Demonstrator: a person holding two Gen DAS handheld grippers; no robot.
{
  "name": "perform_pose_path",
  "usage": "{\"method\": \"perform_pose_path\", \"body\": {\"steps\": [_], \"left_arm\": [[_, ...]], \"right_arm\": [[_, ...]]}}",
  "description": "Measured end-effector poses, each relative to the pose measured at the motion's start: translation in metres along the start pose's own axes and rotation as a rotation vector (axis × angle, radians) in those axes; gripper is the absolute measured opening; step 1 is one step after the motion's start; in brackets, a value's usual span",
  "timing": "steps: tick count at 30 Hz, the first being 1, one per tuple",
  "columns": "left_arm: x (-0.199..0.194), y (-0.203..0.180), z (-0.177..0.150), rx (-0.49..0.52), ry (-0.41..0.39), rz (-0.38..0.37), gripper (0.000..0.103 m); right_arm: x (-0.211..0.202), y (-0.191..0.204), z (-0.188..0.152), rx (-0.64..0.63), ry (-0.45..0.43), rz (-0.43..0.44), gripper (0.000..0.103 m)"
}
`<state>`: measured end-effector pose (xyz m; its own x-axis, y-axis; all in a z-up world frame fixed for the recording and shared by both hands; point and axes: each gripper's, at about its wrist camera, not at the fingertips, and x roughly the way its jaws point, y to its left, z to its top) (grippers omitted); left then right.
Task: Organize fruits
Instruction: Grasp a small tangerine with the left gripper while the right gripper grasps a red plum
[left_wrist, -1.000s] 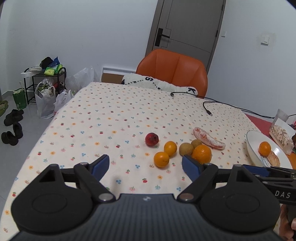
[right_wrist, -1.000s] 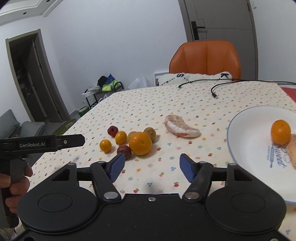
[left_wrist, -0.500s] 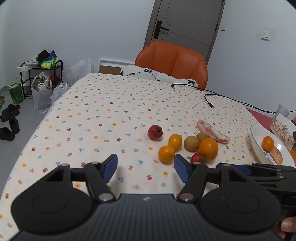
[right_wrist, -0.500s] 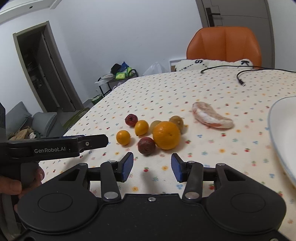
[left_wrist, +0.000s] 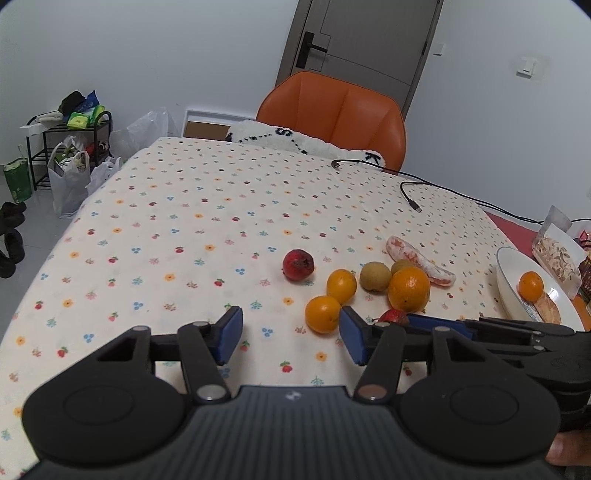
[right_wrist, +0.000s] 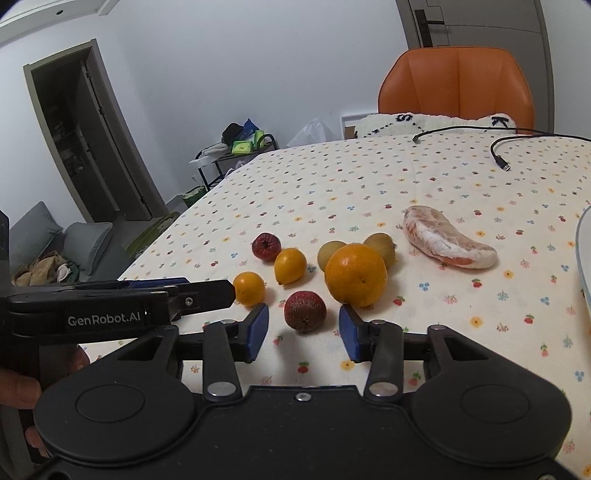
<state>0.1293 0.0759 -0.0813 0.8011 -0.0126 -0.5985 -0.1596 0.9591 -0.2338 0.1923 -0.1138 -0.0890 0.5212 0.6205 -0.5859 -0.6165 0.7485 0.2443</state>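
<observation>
Right claw (right_wrist: 303, 332) released, its blue pads either side of a dark red fruit (right_wrist: 305, 311) on the worktop (right_wrist: 369, 177), not touching. Left claw (left_wrist: 291, 339) released, just beside a small orange (left_wrist: 322, 314).

White lettering "GenRobot.AI" runs along the black side of the left tongs (right_wrist: 122, 295), seen from the right wrist view. The white cushion (right_wrist: 436, 123) on the orange chair bears dark letters "S" and "K". The plate's print is too small to read.
</observation>
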Motion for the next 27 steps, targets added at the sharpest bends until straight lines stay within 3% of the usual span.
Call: {"method": "perform_pose_path", "body": {"steps": [2, 12, 17, 27], "left_arm": [[0.002, -0.002, 0.000, 0.001, 0.002, -0.004, 0.056], [0.015, -0.015, 0.002, 0.013, 0.003, -0.020, 0.044], [0.021, -0.020, 0.001, 0.018, 0.011, -0.010, 0.022], [0.004, -0.041, 0.003, 0.050, -0.033, -0.044, 0.022]], "right_arm": [[0.000, -0.001, 0.000, -0.002, 0.000, -0.008, 0.024], [-0.015, -0.015, -0.002, 0.027, 0.000, -0.019, 0.024], [-0.025, -0.022, -0.004, 0.039, -0.015, -0.033, 0.024], [-0.052, -0.039, -0.007, 0.073, -0.059, -0.071, 0.024]]}}
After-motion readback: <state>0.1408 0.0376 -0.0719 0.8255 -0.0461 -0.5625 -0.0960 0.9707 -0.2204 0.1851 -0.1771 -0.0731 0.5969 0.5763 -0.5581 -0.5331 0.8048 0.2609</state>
